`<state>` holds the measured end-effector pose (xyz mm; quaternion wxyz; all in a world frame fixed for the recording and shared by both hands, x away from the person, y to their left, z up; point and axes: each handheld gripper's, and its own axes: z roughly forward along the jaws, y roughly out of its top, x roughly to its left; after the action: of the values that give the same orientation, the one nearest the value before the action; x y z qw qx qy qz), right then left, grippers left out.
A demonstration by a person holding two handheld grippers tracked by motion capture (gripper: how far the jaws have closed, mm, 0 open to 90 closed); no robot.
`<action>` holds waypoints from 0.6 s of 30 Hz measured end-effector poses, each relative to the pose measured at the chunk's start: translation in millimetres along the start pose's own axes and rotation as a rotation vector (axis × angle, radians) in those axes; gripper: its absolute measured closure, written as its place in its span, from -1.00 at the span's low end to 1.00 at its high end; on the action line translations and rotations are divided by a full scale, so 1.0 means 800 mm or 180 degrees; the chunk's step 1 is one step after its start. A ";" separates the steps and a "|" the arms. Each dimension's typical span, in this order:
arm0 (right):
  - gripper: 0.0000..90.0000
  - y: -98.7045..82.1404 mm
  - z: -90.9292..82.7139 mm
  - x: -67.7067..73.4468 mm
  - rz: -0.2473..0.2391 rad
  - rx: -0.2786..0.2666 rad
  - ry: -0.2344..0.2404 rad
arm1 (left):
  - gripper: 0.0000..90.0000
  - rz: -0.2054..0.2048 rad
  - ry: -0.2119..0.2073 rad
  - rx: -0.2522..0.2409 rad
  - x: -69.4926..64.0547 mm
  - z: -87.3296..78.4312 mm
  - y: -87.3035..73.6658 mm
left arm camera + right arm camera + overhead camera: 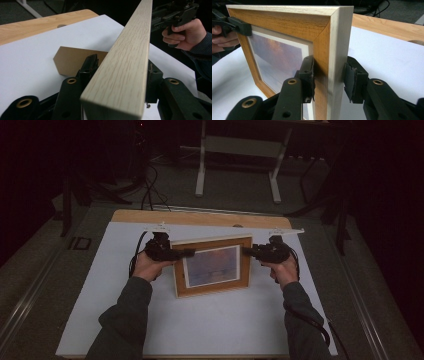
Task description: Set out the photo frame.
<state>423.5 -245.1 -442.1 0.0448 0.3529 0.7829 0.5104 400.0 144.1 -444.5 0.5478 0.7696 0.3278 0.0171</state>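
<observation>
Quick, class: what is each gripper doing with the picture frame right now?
Left gripper: open, fingers astride the frame edge, not pressing.
Right gripper: one pad on the frame front, the other apart; open.

Dim room all around, the surroundings falling off to near black in the high view, while the white sheet (200, 320) on the counter is catching soft overhead light. Close-ups are coming through brighter: the nearest frame (125, 75) edge is blurring slightly, with no harsh glare.

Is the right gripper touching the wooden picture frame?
Touching: right gripper view shows the right gripper's front pad pressed on the wooden picture frame; rear pad stands off.
</observation>
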 end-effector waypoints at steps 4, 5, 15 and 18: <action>0.40 -0.003 -0.006 0.007 0.0021 0.0007 -0.0087 | 0.19 -0.0029 -0.0017 -0.0111 0.000 -0.009 -0.001; 0.40 -0.005 -0.007 0.008 0.0035 0.0005 -0.0093 | 0.19 -0.0046 -0.0018 -0.0148 0.001 -0.011 -0.001; 0.41 -0.016 -0.022 0.025 0.0143 0.0021 -0.0238 | 0.16 -0.0088 -0.0029 -0.0205 0.004 -0.022 -0.002; 0.41 -0.019 -0.026 0.030 0.0168 0.0030 -0.0252 | 0.14 -0.0108 -0.0065 -0.0207 0.005 -0.021 -0.002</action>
<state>389.2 -250.4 -438.1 0.0606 0.3936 0.7733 0.4933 395.8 160.6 -440.8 0.5760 0.7458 0.3344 0.0106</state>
